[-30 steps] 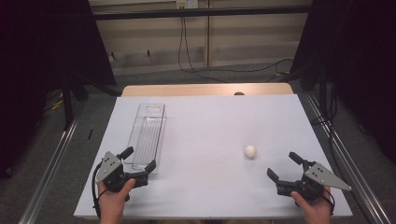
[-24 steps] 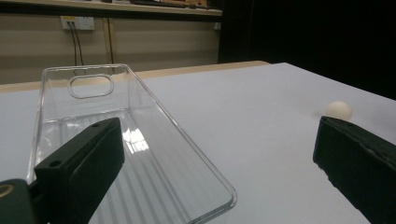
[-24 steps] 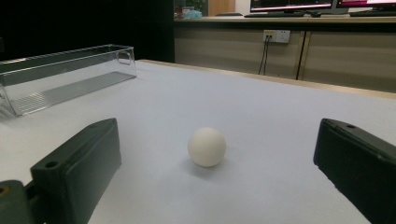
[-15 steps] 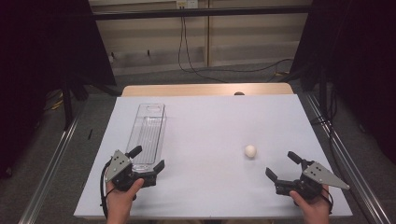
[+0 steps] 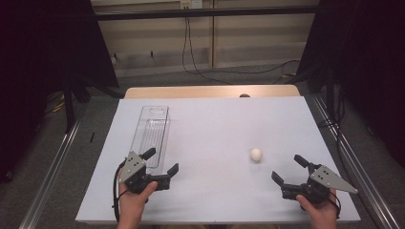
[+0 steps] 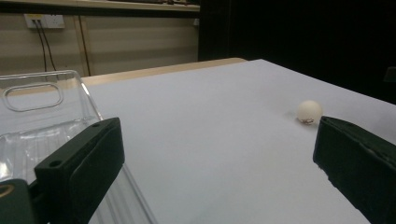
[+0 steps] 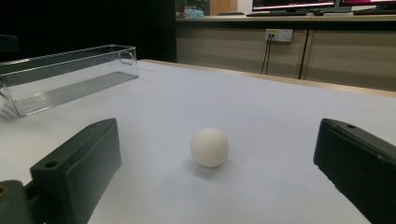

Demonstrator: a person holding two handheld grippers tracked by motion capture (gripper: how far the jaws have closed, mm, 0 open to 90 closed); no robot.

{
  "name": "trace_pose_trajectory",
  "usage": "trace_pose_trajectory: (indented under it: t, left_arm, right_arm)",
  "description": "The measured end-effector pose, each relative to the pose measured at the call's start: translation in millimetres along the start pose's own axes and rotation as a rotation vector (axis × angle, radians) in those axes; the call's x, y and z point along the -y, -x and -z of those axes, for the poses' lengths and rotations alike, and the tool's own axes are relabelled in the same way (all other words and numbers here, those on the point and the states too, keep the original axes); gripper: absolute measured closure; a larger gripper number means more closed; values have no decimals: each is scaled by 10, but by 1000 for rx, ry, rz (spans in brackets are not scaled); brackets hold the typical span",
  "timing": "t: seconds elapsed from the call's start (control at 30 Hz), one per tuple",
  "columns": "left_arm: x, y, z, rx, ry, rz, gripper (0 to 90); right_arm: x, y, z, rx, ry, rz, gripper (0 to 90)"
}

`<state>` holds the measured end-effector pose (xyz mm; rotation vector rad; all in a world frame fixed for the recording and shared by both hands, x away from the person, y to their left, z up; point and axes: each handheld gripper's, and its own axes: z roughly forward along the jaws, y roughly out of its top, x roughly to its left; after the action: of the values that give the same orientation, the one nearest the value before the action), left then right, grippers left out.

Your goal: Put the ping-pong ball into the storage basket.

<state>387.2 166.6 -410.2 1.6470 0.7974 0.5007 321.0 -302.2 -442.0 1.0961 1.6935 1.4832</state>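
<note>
The left gripper [image 5: 161, 161] and right gripper [image 5: 290, 168] are resting with jaws wide apart, holding nothing, near the small white round ball [image 5: 256, 154] and the long clear plastic box [image 5: 151, 134].

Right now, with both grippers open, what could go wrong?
1. The white ball lies loose on the flat table; an off-centre close by the right gripper could roll it away.
2. The left gripper has one jaw over the clear plastic bin; a sideways move may shove it.
</note>
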Motion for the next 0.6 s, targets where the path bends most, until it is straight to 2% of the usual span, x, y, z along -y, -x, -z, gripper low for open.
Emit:
trace_pose_trajectory:
  t: [0.13,0.17,0.33,0.4,0.43,0.6]
  left_arm:
    - [-23,36,-45,19,5,-9,21]
    - [-31,43,-48,15,-8,-17,21]
    - [-33,103,-117,31,-5,1,21]
    - [-38,107,-135,37,-8,-16,21]
    - [-38,120,-152,42,2,-5,21]
    - [-44,162,-194,48,-4,-10,21]
  right_arm:
    - [0,1,0,0,-1,-4,2]
    - [-1,1,0,-1,-1,-4,2]
    - [-3,1,-2,2,1,-4,0]
    - [-3,0,-5,3,4,-5,0]
    - [-4,1,0,-2,3,-2,0]
    - [-10,-1,-2,-7,11,-7,0]
